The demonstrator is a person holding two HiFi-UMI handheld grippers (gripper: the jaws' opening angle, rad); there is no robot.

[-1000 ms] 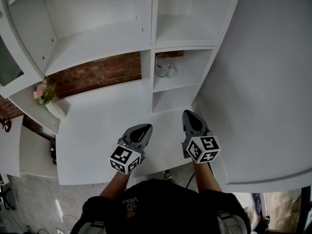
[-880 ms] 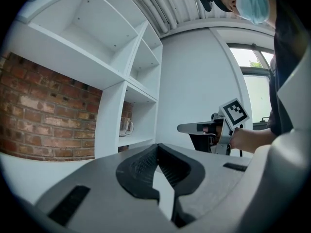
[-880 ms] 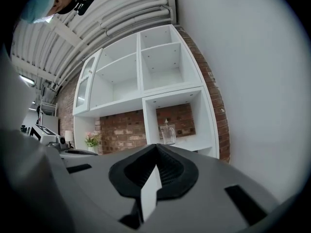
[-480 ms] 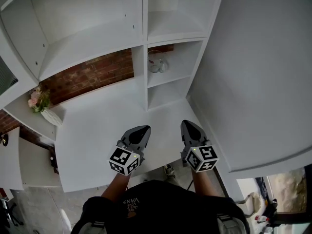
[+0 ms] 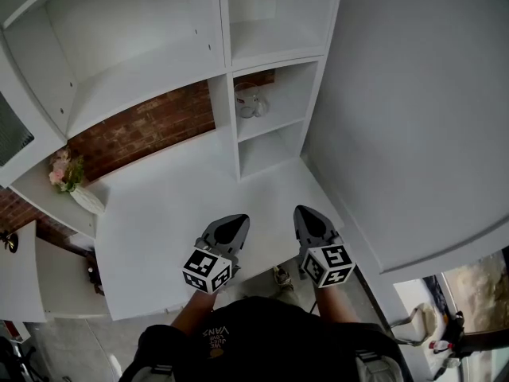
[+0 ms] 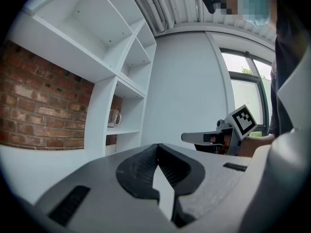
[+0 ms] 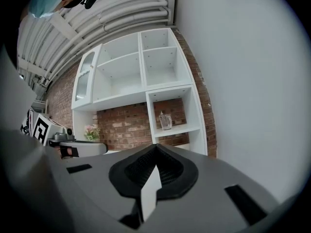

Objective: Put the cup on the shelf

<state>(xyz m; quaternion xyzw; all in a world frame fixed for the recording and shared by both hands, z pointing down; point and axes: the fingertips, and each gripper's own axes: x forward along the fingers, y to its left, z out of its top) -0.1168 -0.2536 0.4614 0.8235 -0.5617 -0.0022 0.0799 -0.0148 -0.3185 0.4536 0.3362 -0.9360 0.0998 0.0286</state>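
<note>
A clear glass cup (image 5: 248, 104) with a handle stands on a white shelf (image 5: 274, 120) in the narrow right column of the wall unit; it also shows as a small cup (image 6: 113, 118) in the left gripper view and a cup (image 7: 165, 121) in the right gripper view. My left gripper (image 5: 231, 228) and right gripper (image 5: 306, 217) hover side by side over the near edge of the white desk (image 5: 159, 213), far from the cup. Both are shut with nothing between their jaws. The left gripper's jaws meet in its own view (image 6: 158, 152), the right gripper's likewise (image 7: 155, 152).
White shelving (image 5: 135, 62) spans a red brick wall (image 5: 151, 126). A vase of pink flowers (image 5: 70, 177) sits at the desk's far left. A plain white wall (image 5: 413, 118) closes off the right. Floor and a chair base show below right.
The whole view has shifted: the shelf unit and cup sit further left and slightly higher in the head view. Both grippers stay shut and close to the body at the desk's edge.
</note>
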